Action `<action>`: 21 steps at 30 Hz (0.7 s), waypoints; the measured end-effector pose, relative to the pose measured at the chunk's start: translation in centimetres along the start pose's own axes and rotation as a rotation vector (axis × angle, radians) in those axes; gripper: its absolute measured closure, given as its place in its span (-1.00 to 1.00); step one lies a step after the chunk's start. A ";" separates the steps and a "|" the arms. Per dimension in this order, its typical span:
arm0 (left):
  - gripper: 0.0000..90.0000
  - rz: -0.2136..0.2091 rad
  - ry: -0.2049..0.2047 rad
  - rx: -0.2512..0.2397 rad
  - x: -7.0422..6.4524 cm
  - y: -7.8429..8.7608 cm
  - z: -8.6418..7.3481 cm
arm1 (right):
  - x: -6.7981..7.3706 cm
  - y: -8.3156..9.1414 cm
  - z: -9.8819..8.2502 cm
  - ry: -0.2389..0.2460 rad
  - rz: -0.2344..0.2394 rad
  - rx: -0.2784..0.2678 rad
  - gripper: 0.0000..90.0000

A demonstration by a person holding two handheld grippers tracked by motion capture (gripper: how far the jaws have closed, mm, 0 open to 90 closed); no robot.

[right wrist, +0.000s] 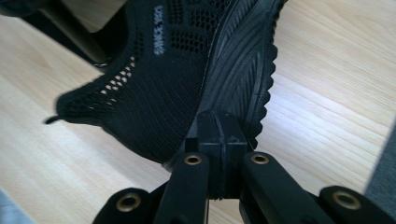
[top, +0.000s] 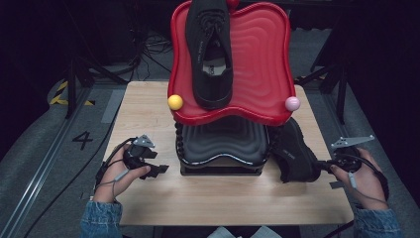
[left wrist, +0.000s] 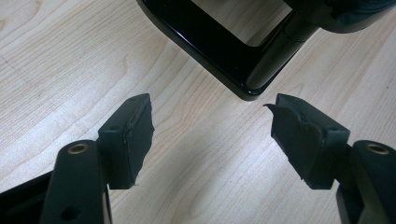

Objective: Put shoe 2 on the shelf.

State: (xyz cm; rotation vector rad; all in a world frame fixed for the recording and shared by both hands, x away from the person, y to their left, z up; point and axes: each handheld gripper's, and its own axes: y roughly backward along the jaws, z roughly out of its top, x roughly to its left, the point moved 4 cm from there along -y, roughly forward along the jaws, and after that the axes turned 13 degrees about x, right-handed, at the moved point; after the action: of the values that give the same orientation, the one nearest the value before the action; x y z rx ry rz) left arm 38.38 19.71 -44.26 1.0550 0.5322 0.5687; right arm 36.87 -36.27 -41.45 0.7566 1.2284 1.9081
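Observation:
A black mesh shoe [top: 296,151] lies on its side on the wooden table [top: 148,119], against the right of a two-tier rack. My right gripper [top: 322,166] is shut on its heel end; in the right gripper view the jaws [right wrist: 222,126] sit pressed together at the edge where the shoe's [right wrist: 154,84] mesh meets the ribbed sole. A matching black shoe [top: 210,49] rests on the red top tray [top: 257,59]. My left gripper [top: 161,169] stands open and holds nothing, low over the table [left wrist: 70,60] left of the rack's black base [left wrist: 210,46].
Under the red tray sits a black lower tray [top: 223,139]. A yellow ball [top: 175,102] and a pink ball [top: 292,103] cap the red tray's front corners. Cables and dark stands lie on the floor beyond the table's back edge.

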 end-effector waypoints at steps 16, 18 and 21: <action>-0.33 0.006 -0.011 0.014 0.1 0.1 -0.1 | -5.1 3.8 -2.8 -0.223 -0.265 -0.097 0.93; -0.33 -0.004 -0.003 0.009 0.1 0.1 -0.2 | -5.0 3.9 -2.8 -0.211 -0.260 -0.100 0.92; -0.33 -0.004 -0.002 0.006 0.1 0.1 -0.2 | -4.6 4.2 -2.6 -0.193 -0.238 -0.102 0.90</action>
State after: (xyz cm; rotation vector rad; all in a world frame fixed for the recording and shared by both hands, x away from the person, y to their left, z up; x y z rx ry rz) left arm 38.34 19.97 -44.30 1.0605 0.5342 0.5628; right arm 36.26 -42.52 -38.94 0.6899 1.0439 1.6503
